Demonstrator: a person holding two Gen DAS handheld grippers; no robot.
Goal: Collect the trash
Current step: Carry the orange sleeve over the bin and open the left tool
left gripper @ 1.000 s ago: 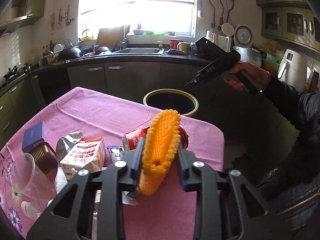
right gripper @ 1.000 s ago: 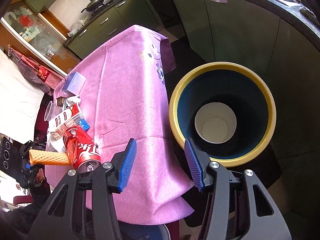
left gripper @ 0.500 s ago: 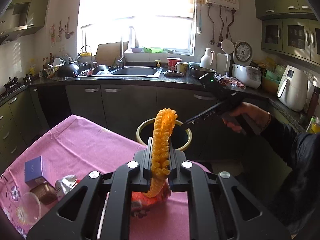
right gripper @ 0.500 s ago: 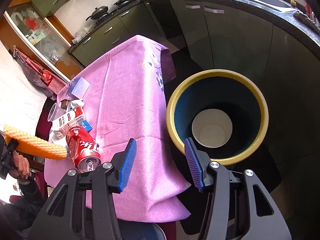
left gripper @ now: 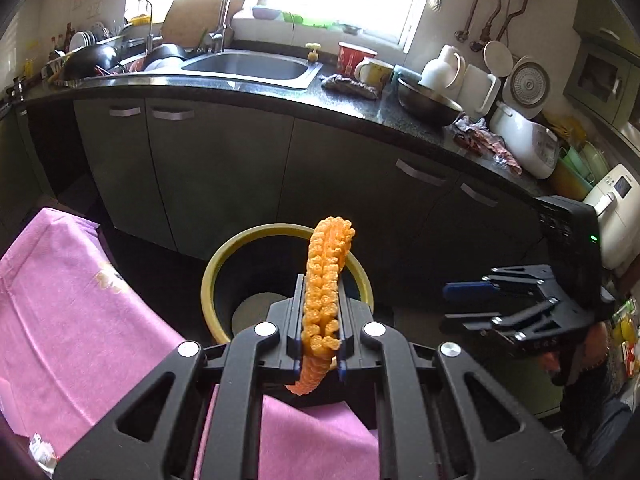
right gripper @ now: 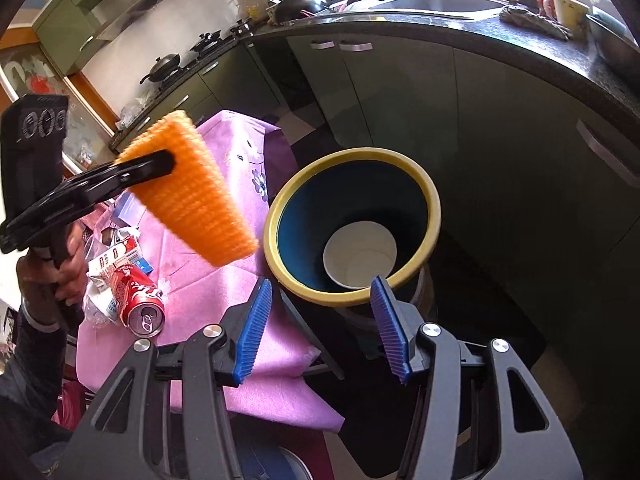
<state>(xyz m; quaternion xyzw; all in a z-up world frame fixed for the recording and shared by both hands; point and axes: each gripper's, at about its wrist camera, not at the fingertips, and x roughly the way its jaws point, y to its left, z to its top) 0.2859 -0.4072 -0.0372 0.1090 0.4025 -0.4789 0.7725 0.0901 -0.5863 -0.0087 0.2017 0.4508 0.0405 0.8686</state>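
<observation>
We have carried the orange foam net (left gripper: 325, 292) from the table toward the yellow-rimmed bin (right gripper: 434, 216). Our left gripper (left gripper: 320, 330) pinches the ribbed, flattened sleeve; our right gripper (right gripper: 318, 326) hangs open, empty.

a bin (right gripper: 434, 216) stands on the floor between the cloth-covered table (right gripper: 224, 280) and the kitchen counter (right gripper: 520, 52); inside the bin, at the bottom, sits a paper cup (right gripper: 360, 256); the left gripper (left gripper: 320, 316) holds a foam net sleeve (left gripper: 326, 280) upright in the air, above the table's edge and beside the bin's rim; on the table, away from the bin, lie a can (right gripper: 138, 300) on its side, a carton (right gripper: 108, 260) just behind it and a small box (right gripper: 128, 208) further back; the right gripper (right gripper: 320, 320) hangs above the near rim of the bin; a sink (left gripper: 248, 66) is set into the counter behind.
</observation>
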